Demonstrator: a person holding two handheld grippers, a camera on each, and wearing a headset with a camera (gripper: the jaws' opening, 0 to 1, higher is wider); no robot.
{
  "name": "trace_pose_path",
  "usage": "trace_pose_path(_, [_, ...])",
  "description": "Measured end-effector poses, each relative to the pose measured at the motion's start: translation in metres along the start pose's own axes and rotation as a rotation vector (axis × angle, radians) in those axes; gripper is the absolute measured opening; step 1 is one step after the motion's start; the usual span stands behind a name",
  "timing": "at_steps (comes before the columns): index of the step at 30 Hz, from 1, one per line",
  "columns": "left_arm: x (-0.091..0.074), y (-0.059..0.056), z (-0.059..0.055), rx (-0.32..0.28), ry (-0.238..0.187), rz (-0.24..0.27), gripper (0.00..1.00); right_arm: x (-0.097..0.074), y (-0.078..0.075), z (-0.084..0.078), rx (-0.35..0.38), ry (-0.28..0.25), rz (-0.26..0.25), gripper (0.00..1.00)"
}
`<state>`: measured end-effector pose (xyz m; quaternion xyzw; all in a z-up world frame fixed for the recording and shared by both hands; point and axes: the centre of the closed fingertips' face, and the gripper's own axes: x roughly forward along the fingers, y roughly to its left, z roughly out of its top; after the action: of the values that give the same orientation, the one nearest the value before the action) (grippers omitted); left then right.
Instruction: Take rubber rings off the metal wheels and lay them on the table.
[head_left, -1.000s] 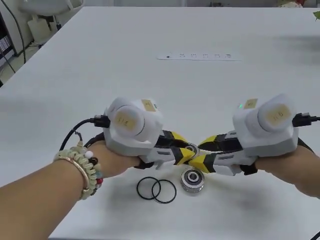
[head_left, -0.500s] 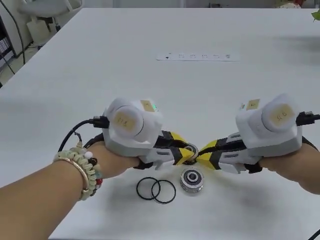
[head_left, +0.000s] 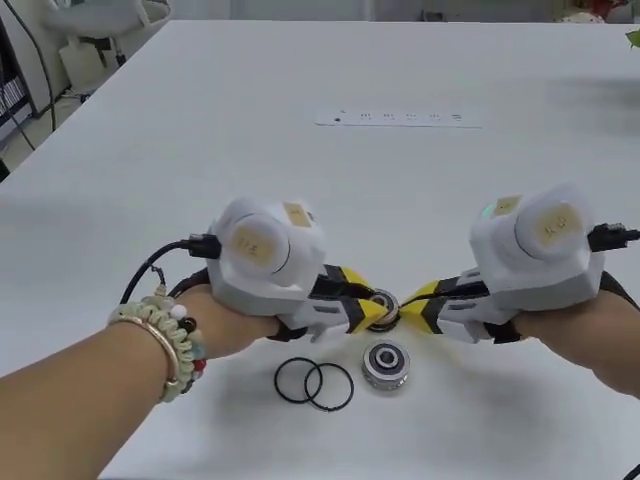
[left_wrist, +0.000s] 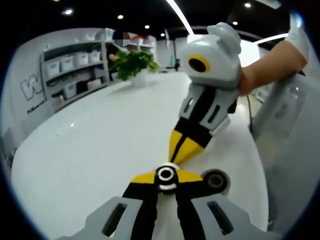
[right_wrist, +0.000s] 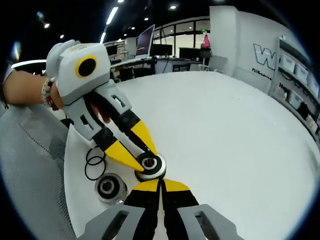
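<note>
Two black rubber rings (head_left: 313, 382) lie overlapped on the white table (head_left: 200, 150), just beside a loose metal wheel (head_left: 385, 362). The left gripper (head_left: 372, 312) clenches a second wheel (head_left: 381, 306) above them. Left gripper view: its jaws clamp that wheel's silver rim. Right gripper view: the right gripper (right_wrist: 160, 184) has its jaws pressed together, tips touching the held wheel's edge.
</note>
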<state>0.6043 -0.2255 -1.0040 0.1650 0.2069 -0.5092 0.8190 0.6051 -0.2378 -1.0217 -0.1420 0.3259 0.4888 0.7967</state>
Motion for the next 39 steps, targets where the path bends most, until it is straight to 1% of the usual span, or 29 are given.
trace_pose_path(1, [0.000,0.000,0.000,0.001,0.000,0.000,0.14,-0.001,-0.001,0.001,0.075,-0.013,0.003,0.00])
trace_pose_path(2, [0.000,0.000,0.000,0.001,0.000,0.000,0.14,-0.003,-0.001,0.002,0.132,-0.020,0.012,0.00])
trace_pose_path(3, [0.000,0.000,0.000,0.002,0.000,0.000,0.14,-0.005,-0.003,0.006,0.194,-0.051,0.025,0.00])
trace_pose_path(4, [0.000,0.000,0.000,0.003,0.001,0.000,0.14,-0.005,-0.004,0.006,0.213,-0.057,0.026,0.00])
trace_pose_path(5, [0.000,0.000,0.000,0.004,0.001,-0.001,0.14,-0.006,-0.004,0.009,0.263,-0.079,0.040,0.00])
trace_pose_path(8, [0.000,0.000,0.000,0.004,0.000,-0.001,0.14,-0.006,-0.001,0.007,0.304,-0.076,0.053,0.00])
trace_pose_path(9, [0.000,0.000,0.000,0.007,0.000,-0.002,0.14,-0.007,0.000,0.008,0.343,-0.087,0.058,0.00])
trace_pose_path(11, [0.000,0.000,0.000,0.017,0.001,-0.002,0.14,-0.008,0.001,0.009,0.371,-0.105,0.068,0.00])
trace_pose_path(12, [0.000,0.000,0.000,0.014,-0.001,-0.002,0.14,-0.009,0.005,0.013,0.396,-0.122,0.092,0.00])
trace_pose_path(13, [0.000,0.000,0.000,0.011,-0.001,-0.001,0.14,-0.008,0.003,0.011,0.404,-0.108,0.069,0.00])
trace_pose_path(14, [-0.001,0.000,0.000,0.011,-0.003,0.001,0.14,-0.008,0.004,0.011,0.388,-0.111,0.071,0.00])
trace_pose_path(22, [-0.002,0.001,-0.001,0.004,-0.012,0.003,0.14,-0.007,0.010,0.016,0.356,-0.112,0.063,0.00])
trace_pose_path(31, [-0.002,0.001,-0.001,0.002,-0.018,0.001,0.14,-0.006,0.011,0.019,0.331,-0.113,0.070,0.00])
trace_pose_path(39, [-0.002,0.001,-0.001,0.003,-0.018,-0.001,0.14,-0.005,0.012,0.020,0.332,-0.122,0.081,0.00])
